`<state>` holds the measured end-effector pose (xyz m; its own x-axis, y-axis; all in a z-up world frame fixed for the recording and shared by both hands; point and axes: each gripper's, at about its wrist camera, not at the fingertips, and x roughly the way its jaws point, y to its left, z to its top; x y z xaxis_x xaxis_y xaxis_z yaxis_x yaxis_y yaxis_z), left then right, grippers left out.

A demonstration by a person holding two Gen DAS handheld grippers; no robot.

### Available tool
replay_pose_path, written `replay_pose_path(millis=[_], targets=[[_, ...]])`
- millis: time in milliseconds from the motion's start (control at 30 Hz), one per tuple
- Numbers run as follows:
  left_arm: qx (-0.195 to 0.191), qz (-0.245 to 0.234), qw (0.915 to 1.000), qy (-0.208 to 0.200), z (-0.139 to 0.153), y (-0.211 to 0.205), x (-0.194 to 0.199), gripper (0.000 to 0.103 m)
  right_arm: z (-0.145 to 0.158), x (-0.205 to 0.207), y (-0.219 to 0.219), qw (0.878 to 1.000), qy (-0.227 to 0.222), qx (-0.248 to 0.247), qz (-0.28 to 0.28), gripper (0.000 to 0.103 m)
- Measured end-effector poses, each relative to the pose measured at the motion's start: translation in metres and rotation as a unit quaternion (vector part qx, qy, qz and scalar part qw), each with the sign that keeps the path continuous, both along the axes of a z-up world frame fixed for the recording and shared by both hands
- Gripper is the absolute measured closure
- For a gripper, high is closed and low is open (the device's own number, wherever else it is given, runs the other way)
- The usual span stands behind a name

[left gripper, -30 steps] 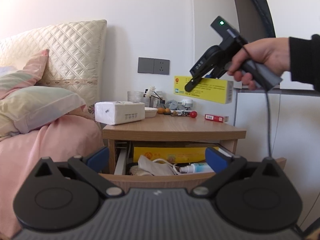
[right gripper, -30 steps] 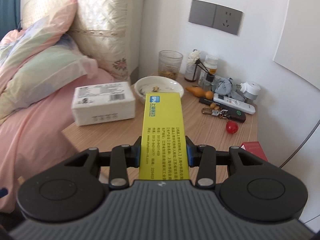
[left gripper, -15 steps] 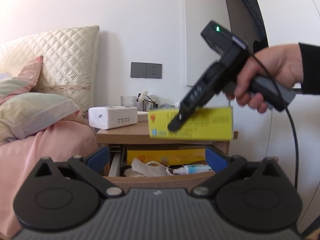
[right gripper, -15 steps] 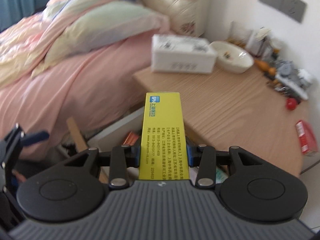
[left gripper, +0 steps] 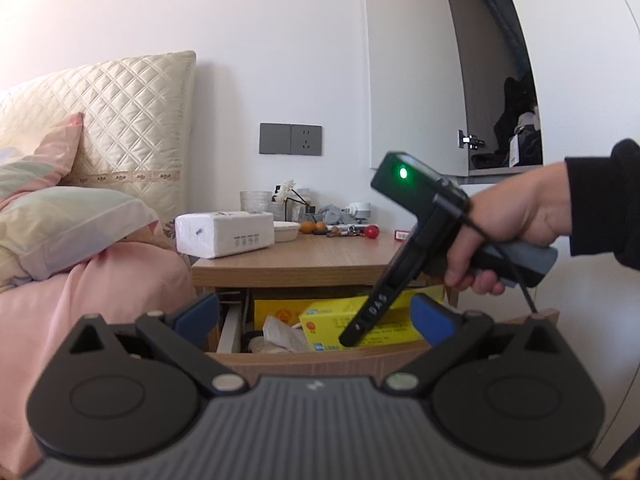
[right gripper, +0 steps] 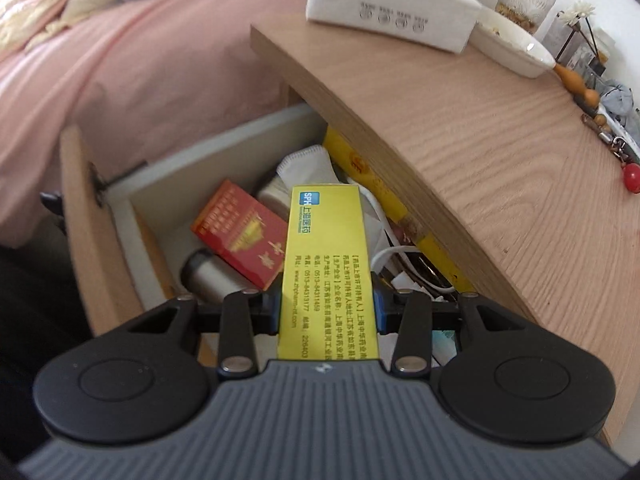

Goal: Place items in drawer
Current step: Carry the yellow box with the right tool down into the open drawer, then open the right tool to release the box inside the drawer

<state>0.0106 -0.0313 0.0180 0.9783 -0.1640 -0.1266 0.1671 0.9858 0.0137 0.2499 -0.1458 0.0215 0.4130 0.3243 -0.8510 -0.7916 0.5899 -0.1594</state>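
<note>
My right gripper (right gripper: 326, 306) is shut on a long yellow box (right gripper: 326, 256) and holds it down inside the open drawer (right gripper: 86, 240) of the wooden nightstand (right gripper: 480, 140). The left wrist view shows that gripper (left gripper: 360, 330) pointing steeply down with the yellow box (left gripper: 332, 322) at the drawer's mouth. In the drawer lie a red packet (right gripper: 244, 236), a silver cylinder (right gripper: 204, 276), a white mask (right gripper: 308, 168) and white cables. My left gripper (left gripper: 316, 316) is open and empty, facing the drawer front (left gripper: 320, 362) from a short way off.
On the nightstand top stand a white tissue pack (left gripper: 224, 234), a white bowl (right gripper: 508, 44), a glass (right gripper: 524, 0), a red ball (left gripper: 372, 232) and small clutter by the wall. A pink-covered bed (left gripper: 80, 300) with pillows lies left of the nightstand.
My right gripper has carried the yellow box down from above the nightstand top into the open drawer. My left gripper has stayed open and shifted only slightly.
</note>
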Motion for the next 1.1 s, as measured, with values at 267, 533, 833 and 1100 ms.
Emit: replay_pose_path(millis=[267,533,833,1100], targets=[[-0.002,0.000,1.0000,0.002,0.000,0.000,0.000,0.000,-0.024,0.010,-0.009,1.000,0.017,-0.019,0.004,0.060],[0.001,-0.004,1.0000,0.002,0.000,-0.001,0.000,0.000,-0.035,0.013,-0.016,0.999,0.042,-0.028,0.004,0.060],[0.005,-0.010,0.9999,0.004,-0.001,-0.001,0.002,0.000,-0.022,0.009,-0.027,0.998,0.054,-0.007,-0.019,0.057],[0.012,-0.017,0.9998,0.005,-0.003,-0.003,0.003,0.000,0.015,-0.004,-0.044,0.996,0.054,0.039,-0.055,0.018]])
